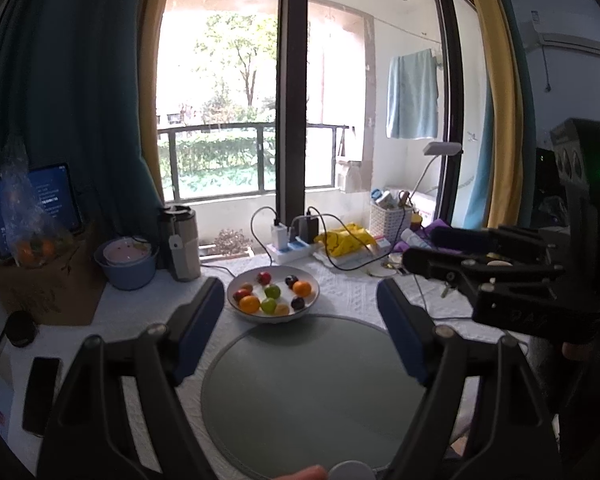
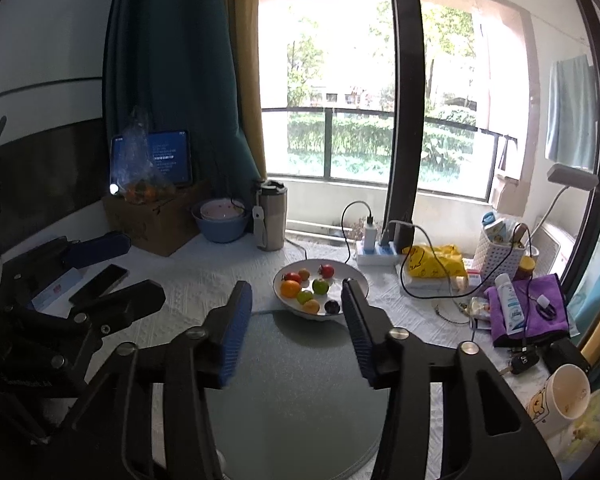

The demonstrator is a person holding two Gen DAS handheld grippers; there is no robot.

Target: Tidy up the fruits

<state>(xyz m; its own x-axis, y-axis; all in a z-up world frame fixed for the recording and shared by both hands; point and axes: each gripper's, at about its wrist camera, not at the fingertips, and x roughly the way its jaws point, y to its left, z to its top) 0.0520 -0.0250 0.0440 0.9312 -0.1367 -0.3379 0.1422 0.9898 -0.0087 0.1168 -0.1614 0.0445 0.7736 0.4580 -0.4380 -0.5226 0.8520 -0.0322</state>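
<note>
A white bowl (image 1: 274, 318) (image 2: 278, 280) holds several small fruits: oranges (image 1: 249, 304), green ones (image 1: 272, 291), a red one (image 1: 264, 278) and dark plums (image 1: 298, 303). It stands on the white tablecloth just beyond a round grey-green mat (image 1: 312, 392) (image 2: 300, 380). My left gripper (image 1: 300, 286) hovers over the mat, open wide, nothing between its blue pads. My right gripper (image 2: 296, 283) also hangs above the mat, open with a narrower gap and empty. Each gripper shows at the edge of the other's view, right gripper (image 1: 420, 260) and left gripper (image 2: 132, 276).
Behind the bowl are a power strip (image 1: 292, 248) with chargers and cables, a yellow bag (image 1: 344, 242) and a white basket (image 1: 390, 220). A thermos (image 1: 182, 240), blue bowls (image 1: 128, 264), a cardboard box (image 2: 156, 220) and a tablet stand left. A phone (image 1: 40, 392), purple cloth (image 2: 536, 304) and mug (image 2: 564, 396) flank the mat.
</note>
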